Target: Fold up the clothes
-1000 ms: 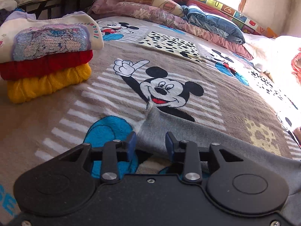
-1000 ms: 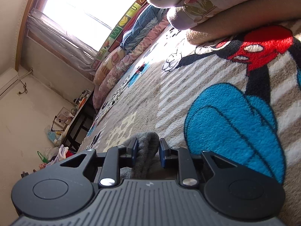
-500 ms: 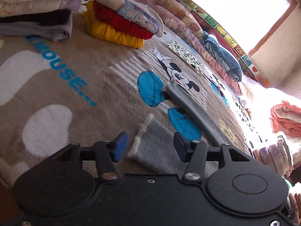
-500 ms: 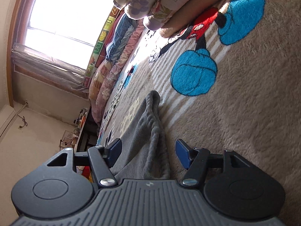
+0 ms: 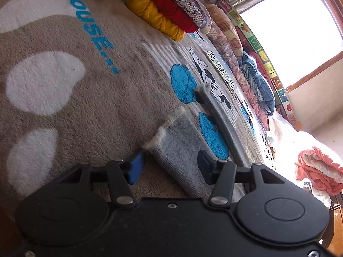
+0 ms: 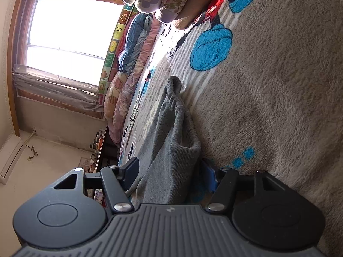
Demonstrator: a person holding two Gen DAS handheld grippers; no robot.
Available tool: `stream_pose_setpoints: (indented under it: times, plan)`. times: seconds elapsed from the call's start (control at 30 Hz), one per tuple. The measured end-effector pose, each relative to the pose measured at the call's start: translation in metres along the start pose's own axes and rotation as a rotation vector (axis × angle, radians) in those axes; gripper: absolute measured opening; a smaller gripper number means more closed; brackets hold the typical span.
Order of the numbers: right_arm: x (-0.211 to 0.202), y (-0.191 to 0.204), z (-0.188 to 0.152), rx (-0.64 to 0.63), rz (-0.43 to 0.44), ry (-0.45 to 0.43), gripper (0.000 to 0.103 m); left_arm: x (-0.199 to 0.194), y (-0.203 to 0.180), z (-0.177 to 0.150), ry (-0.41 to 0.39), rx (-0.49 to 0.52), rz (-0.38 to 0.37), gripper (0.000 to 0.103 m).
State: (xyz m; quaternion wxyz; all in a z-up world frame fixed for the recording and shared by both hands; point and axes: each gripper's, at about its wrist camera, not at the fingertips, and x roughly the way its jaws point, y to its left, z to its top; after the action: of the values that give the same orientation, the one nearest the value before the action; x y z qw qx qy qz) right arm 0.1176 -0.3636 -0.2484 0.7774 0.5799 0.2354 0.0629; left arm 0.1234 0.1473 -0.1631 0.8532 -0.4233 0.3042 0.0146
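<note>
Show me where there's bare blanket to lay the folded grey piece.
Free: the blanket between the blue lettering and the grey garment. Crowded: the folded sweater stack beyond, and the bedding under the window.

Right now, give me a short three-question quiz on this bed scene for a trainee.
1. True or false: the left gripper has the grey garment clamped tight.
2. Which colour lies at the bottom of the folded stack in the left wrist view: A red, B yellow, C grey?
3. Fill in: the garment lies on a printed ____.

Key
1. False: its jaws are closing, with the cloth between the pads, which are not yet pressing on it.
2. B.
3. Blanket.
</note>
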Motion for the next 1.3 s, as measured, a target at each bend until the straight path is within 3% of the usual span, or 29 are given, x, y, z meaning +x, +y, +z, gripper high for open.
stream_pose_setpoints:
  times: [0.03,0.07,0.1,0.17,0.23,0.27,0.4,0.5,0.7,1.0,1.13,1.23,1.27,1.3]
  plan:
    - [0.002,-0.003,-0.001,0.014,0.007,-0.007,0.043,0.003,-0.006,0.000,0.009,0.019,0.011,0.001]
    - [0.004,-0.005,-0.001,0.028,0.014,-0.013,0.036,0.002,-0.012,0.003,0.000,0.034,0.010,0.001]
    - [0.006,-0.008,-0.002,0.042,0.020,-0.020,0.019,-0.004,-0.017,0.008,-0.025,0.046,-0.001,0.001]
    - [0.001,-0.011,-0.002,0.087,0.087,-0.060,0.015,-0.016,-0.026,0.018,-0.062,0.060,-0.038,0.001]
    - [-0.009,-0.013,-0.001,0.140,0.182,-0.112,0.014,-0.018,-0.031,0.023,-0.059,0.100,-0.027,0.001]
    - [-0.009,-0.014,0.000,0.139,0.182,-0.103,0.014,-0.019,-0.033,0.026,-0.057,0.121,-0.022,0.001]
    - [-0.004,-0.037,-0.002,0.181,0.116,-0.075,0.014,-0.003,-0.005,0.016,0.007,0.070,0.037,0.001]
    - [-0.004,-0.036,-0.004,0.137,0.092,-0.060,0.014,0.004,0.016,0.008,0.039,0.012,0.045,0.003]
    - [-0.005,-0.032,-0.004,0.109,0.077,-0.049,0.015,-0.004,0.009,0.008,0.023,0.065,0.045,0.004]
    - [-0.017,-0.030,-0.003,0.099,0.046,-0.061,0.018,-0.006,0.016,0.006,0.030,0.033,0.047,0.006]
    - [-0.032,-0.026,-0.004,0.047,-0.024,-0.072,0.018,-0.017,0.019,0.006,0.021,0.050,0.063,0.008]
    - [-0.043,-0.012,-0.004,-0.027,-0.132,-0.118,0.019,-0.036,0.014,0.004,-0.027,0.110,0.105,0.008]
    - [-0.049,-0.007,-0.005,-0.055,-0.165,-0.148,0.021,-0.041,0.011,0.004,-0.046,0.137,0.109,0.008]
    - [-0.055,-0.001,-0.005,-0.089,-0.198,-0.179,0.031,-0.046,0.007,0.004,-0.062,0.162,0.103,0.008]
